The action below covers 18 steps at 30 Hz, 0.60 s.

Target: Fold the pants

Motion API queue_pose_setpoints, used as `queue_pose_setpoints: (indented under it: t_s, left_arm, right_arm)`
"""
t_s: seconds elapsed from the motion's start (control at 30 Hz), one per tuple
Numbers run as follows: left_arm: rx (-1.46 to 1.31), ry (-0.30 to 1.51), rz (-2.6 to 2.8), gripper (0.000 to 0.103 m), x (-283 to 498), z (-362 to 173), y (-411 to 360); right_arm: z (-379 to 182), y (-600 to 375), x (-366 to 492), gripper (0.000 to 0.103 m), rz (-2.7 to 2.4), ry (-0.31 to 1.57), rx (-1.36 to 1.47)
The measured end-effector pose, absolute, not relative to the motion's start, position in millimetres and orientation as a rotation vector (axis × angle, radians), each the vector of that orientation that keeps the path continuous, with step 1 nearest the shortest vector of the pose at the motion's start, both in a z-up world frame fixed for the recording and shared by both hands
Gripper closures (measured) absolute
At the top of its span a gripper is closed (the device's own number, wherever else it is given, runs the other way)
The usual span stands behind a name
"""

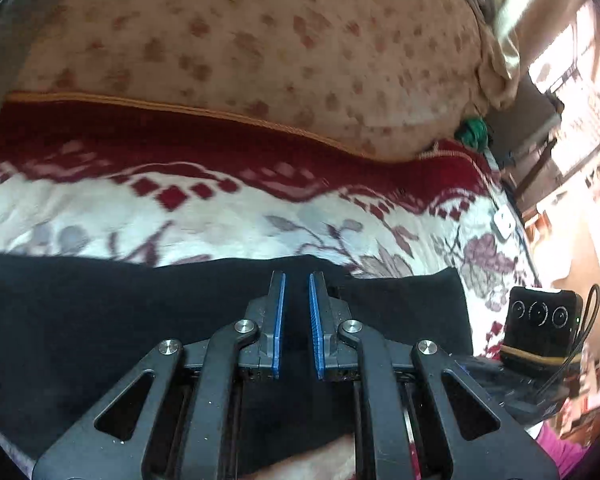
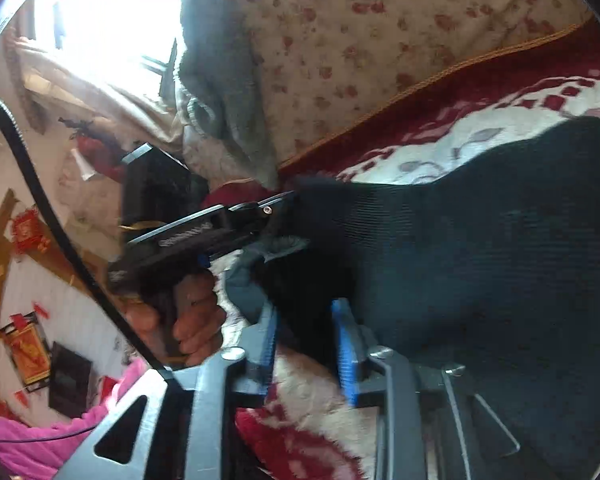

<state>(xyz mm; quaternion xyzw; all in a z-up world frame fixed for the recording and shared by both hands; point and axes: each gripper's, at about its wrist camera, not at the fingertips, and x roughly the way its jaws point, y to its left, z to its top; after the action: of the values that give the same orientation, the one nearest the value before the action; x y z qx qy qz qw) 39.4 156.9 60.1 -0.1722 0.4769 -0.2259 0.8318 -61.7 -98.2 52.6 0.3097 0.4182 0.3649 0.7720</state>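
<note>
The black pants lie spread on a floral red-and-white blanket. My left gripper is over the pants with its blue-padded jaws slightly apart and nothing visibly between them. In the right wrist view the pants show a ribbed edge, and my right gripper has its jaws closed around a bunch of that black fabric. The left gripper also shows in the right wrist view, held in a hand, its tips at the pants' edge.
A flowered beige cushion rises behind the blanket. A grey garment hangs over it. A black camera unit sits at the bed's right edge. Pink cloth lies low at the left. A black cable crosses the left side.
</note>
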Motion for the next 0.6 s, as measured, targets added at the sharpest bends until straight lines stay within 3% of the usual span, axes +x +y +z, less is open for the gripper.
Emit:
queue_pose_setpoints:
  t_s: [0.07, 0.33, 0.6]
  left_arm:
    - [-0.355, 0.987, -0.473, 0.094, 31, 69, 161]
    - [-0.308, 0.933, -0.585, 0.093, -5, 95, 125]
    - [-0.238, 1.001, -0.554, 0.093, -11, 68, 74]
  right_arm:
    - [60, -105, -61, 0.056, 0.802, 0.901, 0.706]
    - [93, -161, -76, 0.056, 0.592, 0.806, 0.642]
    - [73, -164, -60, 0.056, 0.415, 0.848, 0.477]
